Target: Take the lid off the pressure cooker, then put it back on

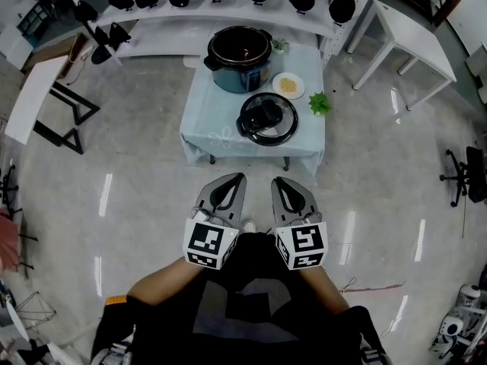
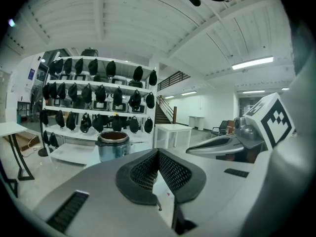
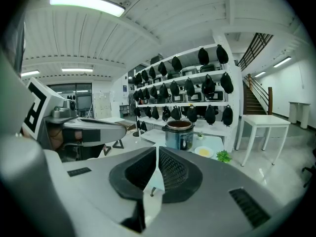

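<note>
The pressure cooker (image 1: 238, 58) stands open on the small light-blue table (image 1: 209, 124), its dark inner pot showing; it also shows far off as the cooker (image 2: 113, 145) and the cooker (image 3: 179, 134). Its black lid (image 1: 267, 119) lies flat on the table in front of the pot, to the right. Both grippers hang well short of the table, above the floor near the person's body. My left gripper (image 1: 235, 179) is shut and empty, its tips meeting. My right gripper (image 1: 279, 183) is shut too, with nothing between its pads.
A white plate (image 1: 288, 86) of yellowish food and a small green plant (image 1: 319, 103) sit right of the cooker. White shelves (image 1: 228, 10) with several black lids run behind the table. A white table (image 1: 415, 33) stands at the right, a folding stand (image 1: 46, 101) at the left.
</note>
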Tool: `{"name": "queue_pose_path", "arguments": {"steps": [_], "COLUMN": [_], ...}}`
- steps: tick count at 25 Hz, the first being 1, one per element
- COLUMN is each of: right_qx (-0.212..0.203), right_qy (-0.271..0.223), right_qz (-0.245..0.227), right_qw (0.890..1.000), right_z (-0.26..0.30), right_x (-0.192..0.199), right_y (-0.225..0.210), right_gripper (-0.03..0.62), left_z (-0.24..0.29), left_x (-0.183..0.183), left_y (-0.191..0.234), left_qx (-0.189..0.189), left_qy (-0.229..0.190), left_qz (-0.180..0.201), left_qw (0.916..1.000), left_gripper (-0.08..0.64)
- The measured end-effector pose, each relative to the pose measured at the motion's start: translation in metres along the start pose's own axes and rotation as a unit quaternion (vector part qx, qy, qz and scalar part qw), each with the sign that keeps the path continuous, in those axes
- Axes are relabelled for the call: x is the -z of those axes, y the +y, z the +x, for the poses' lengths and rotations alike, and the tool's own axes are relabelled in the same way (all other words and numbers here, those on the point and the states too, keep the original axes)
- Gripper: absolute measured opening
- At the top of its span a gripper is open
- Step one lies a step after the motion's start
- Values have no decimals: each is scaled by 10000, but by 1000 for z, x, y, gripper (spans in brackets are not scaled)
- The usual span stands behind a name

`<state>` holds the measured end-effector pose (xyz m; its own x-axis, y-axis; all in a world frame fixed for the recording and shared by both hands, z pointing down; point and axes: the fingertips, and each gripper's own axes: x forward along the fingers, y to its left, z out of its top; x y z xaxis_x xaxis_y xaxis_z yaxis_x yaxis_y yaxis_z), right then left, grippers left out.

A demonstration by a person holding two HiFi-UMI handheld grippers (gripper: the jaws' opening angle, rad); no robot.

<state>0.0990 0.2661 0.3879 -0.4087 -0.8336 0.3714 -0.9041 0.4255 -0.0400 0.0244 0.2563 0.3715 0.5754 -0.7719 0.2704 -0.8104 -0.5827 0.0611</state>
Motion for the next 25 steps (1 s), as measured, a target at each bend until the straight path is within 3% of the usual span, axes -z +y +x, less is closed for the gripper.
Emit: {"name": "queue_pose_path", "arguments": {"steps": [25], "right_qx": [-153], "right_qy": [145], "right_qz": [72], "right_qw": [9998], "right_z": [37], "right_x": [-1], "right_y": [7], "right_gripper": [32], "left_z": [11], "left_x": [6], "left_y": [33], "left_qx": [-132], "left_qy": [125], "left_qz": [-63], "left_qw": [9998], "left_gripper": [8]}}
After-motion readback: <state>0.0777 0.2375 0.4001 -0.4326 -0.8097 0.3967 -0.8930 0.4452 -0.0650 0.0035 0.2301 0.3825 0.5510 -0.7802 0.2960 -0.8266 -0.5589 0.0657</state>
